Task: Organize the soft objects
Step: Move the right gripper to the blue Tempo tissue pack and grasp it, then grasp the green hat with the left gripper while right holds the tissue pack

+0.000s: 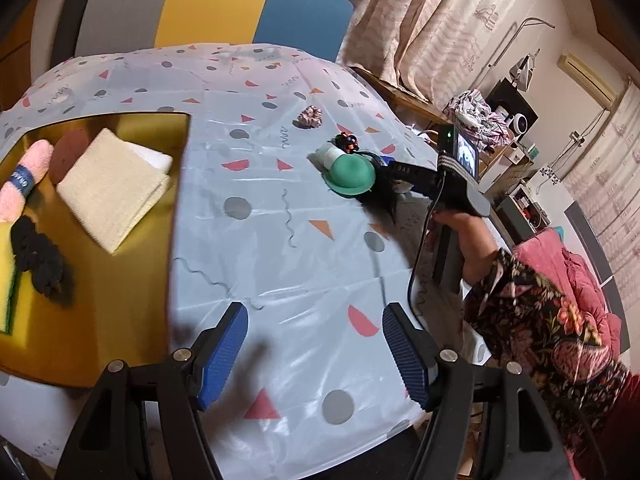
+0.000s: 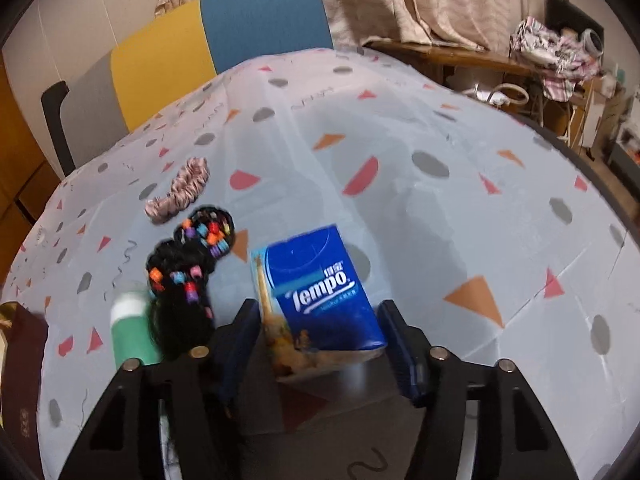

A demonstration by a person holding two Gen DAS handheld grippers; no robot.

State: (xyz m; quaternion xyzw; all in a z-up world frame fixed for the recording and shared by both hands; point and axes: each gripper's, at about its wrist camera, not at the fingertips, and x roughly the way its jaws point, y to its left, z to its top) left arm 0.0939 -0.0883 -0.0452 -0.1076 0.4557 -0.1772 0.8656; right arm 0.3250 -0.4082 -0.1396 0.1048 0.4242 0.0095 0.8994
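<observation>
A blue Tempo tissue pack (image 2: 320,292) sits between the pads of my right gripper (image 2: 320,314); both pads seem to touch its sides, though the view is blurred. Left of it lie black beaded hair pieces (image 2: 188,264), a pink scrunchie (image 2: 180,190) and a green-and-white soft toy (image 2: 132,328). In the left wrist view my left gripper (image 1: 316,344) stands open over bare tablecloth with nothing between its fingers. The right gripper (image 1: 404,176), held by a hand in a floral sleeve, reaches in behind the green toy (image 1: 352,174). The scrunchie (image 1: 310,117) lies further back.
A yellow tray (image 1: 152,128) at the left holds a pink rolled towel (image 1: 28,176), a folded cream cloth (image 1: 112,188), a black knitted piece (image 1: 40,260) and a yellow sponge (image 1: 6,280). A chair (image 1: 212,4) stands behind the table. The patterned tablecloth (image 1: 280,260) ends near the right.
</observation>
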